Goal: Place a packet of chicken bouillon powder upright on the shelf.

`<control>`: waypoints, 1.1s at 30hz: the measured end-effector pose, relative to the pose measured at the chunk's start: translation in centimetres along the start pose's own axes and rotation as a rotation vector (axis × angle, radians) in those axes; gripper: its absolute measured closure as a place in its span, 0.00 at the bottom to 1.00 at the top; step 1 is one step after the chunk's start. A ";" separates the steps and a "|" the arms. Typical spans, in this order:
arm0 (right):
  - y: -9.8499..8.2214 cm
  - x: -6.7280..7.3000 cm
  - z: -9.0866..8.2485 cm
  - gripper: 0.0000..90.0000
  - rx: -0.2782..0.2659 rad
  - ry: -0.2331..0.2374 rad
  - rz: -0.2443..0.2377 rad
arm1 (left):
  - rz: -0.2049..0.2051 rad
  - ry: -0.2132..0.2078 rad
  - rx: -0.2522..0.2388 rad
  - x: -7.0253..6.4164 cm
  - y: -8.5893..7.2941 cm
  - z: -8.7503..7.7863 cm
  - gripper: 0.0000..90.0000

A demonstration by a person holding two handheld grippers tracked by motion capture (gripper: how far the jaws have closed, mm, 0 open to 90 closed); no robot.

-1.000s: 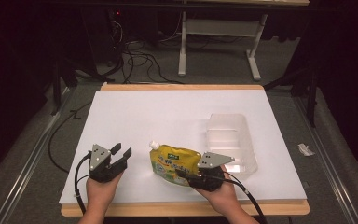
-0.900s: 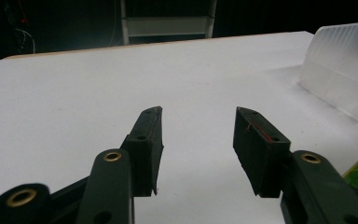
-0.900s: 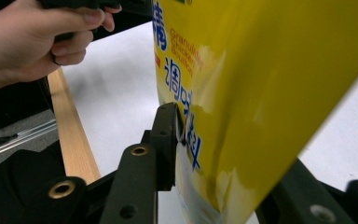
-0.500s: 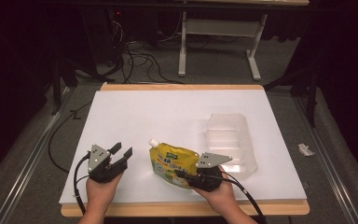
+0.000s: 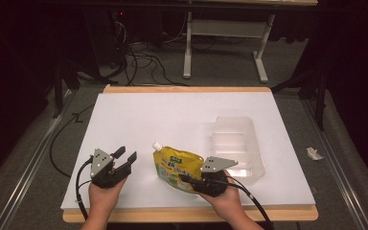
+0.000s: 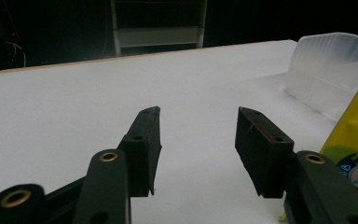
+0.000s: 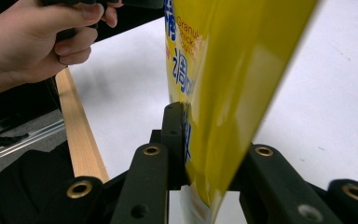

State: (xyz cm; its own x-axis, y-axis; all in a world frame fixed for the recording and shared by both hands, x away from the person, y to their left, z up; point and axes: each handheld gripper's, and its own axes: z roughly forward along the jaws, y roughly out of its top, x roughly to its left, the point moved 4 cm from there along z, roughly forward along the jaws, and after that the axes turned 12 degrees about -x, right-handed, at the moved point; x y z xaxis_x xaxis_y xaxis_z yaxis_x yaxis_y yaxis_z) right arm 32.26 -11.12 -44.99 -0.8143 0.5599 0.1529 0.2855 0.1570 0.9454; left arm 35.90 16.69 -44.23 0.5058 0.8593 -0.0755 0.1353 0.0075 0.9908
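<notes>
pouch (image 5: 177, 166) on table (image 5: 139, 120), tray (image 5: 235, 143) right

We hold the left gripper (image 5: 124, 159) with jaws apart, empty; the right gripper (image 5: 186, 178) has just clamped shut on the pouch (image 5: 175, 165).

Both grippers black w/ brass-ringed screw holes; left gripper (image 5: 126, 158), right gripper (image 5: 188, 178) each w/ grey 3-corner plate, black cable, lower frame.

The yellow pouch (image 7: 223, 93) runs off the top edge in the right gripper view, hiding the right-hand finger; beside the pouch, its small print is unreadable from above.
</notes>
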 end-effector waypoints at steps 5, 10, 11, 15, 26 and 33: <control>0.1 0.0 0.0 0.87 0.002 -0.003 0.000 | 0.002 -0.001 0.002 0.0 0.0 0.0 0.55; 0.2 0.0 -0.1 0.87 -0.009 0.001 -0.002 | 0.005 -0.003 0.003 0.0 -0.1 0.0 0.55; 0.3 0.0 -0.2 0.87 -0.016 0.002 -0.001 | 0.005 -0.004 0.005 0.0 -0.1 0.0 0.54; 0.5 0.1 -0.4 0.87 -0.024 0.002 -0.004 | 0.007 -0.005 0.007 0.0 -0.1 0.0 0.54; 1.8 0.6 -1.7 0.87 -0.063 0.014 -0.020 | 0.015 -0.012 0.024 -0.1 -0.3 0.2 0.51; 2.9 0.8 -2.9 0.87 -0.097 0.027 -0.040 | 0.013 -0.011 0.045 -0.3 -0.6 0.5 0.41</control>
State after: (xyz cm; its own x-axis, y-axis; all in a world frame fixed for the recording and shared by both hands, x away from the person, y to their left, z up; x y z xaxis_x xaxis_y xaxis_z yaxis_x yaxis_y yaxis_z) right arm 31.00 -12.57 -41.32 -0.8379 0.5323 0.1206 0.2031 0.0991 0.9741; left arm 36.14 16.17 -44.89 0.5169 0.8537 -0.0638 0.1663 -0.0270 0.9857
